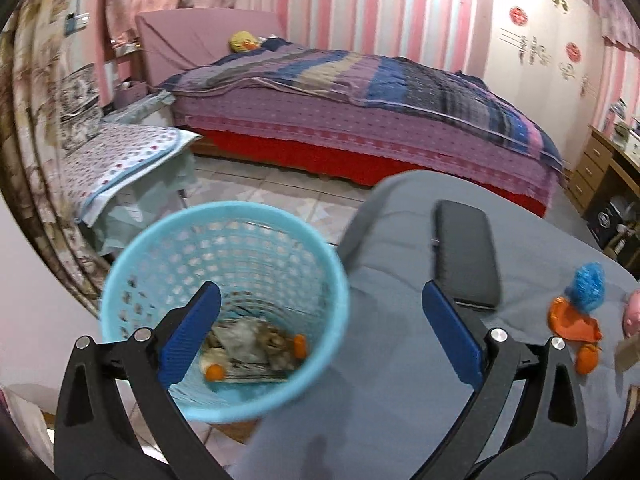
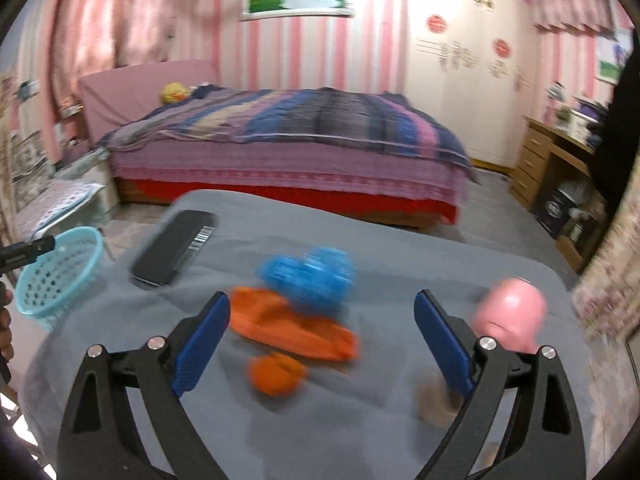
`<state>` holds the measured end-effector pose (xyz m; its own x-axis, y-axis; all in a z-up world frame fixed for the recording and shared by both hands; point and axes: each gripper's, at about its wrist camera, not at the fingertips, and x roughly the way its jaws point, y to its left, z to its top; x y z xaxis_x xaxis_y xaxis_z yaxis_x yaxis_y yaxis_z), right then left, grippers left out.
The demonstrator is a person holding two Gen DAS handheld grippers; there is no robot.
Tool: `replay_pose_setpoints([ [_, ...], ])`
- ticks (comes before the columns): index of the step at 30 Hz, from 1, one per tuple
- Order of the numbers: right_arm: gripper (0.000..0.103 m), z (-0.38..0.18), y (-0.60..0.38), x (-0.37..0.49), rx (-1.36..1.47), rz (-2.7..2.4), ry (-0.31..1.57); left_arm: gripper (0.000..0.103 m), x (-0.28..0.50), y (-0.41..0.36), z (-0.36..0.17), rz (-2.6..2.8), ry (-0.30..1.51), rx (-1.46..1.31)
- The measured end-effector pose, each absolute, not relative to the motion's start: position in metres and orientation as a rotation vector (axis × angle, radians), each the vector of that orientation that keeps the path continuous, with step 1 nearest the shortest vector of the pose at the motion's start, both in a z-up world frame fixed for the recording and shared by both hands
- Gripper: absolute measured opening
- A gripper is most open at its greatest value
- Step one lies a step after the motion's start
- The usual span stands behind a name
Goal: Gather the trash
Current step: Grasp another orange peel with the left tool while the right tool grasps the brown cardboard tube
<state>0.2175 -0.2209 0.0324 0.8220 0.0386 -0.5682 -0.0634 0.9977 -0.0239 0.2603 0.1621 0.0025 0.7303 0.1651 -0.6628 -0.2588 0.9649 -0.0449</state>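
A light-blue mesh basket (image 1: 224,300) stands beside the grey-clothed table (image 1: 380,380), with crumpled paper and orange scraps (image 1: 252,344) at its bottom. My left gripper (image 1: 320,296) is open and empty, its left finger over the basket, its right over the table. On the cloth lie a blue crumpled wad (image 2: 312,276), a flat orange scrap (image 2: 292,328), a small orange lump (image 2: 276,374) and a brown piece (image 2: 434,400). My right gripper (image 2: 322,300) is open above the blue wad and the orange scraps, holding nothing. The right wrist view is blurred.
A black flat case (image 2: 172,248) lies on the table's far left, a pink rounded thing (image 2: 512,316) at its right. Behind are a bed (image 2: 300,148), a wooden desk (image 2: 552,160) and a low stand under a dotted cloth (image 1: 132,160). The basket (image 2: 60,276) shows at far left.
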Motion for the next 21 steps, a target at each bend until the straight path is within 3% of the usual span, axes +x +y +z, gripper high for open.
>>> replay_pose_setpoints([
  [11, 0.094, 0.007, -0.338, 0.171, -0.027, -0.141, 0.662, 0.097, 0.270, 0.069, -0.021, 0.094, 0.800, -0.102],
  [21, 0.094, -0.032, -0.351, 0.172, -0.015, -0.135, 0.724, 0.097, 0.263, -0.045, -0.050, -0.109, 0.886, -0.029],
])
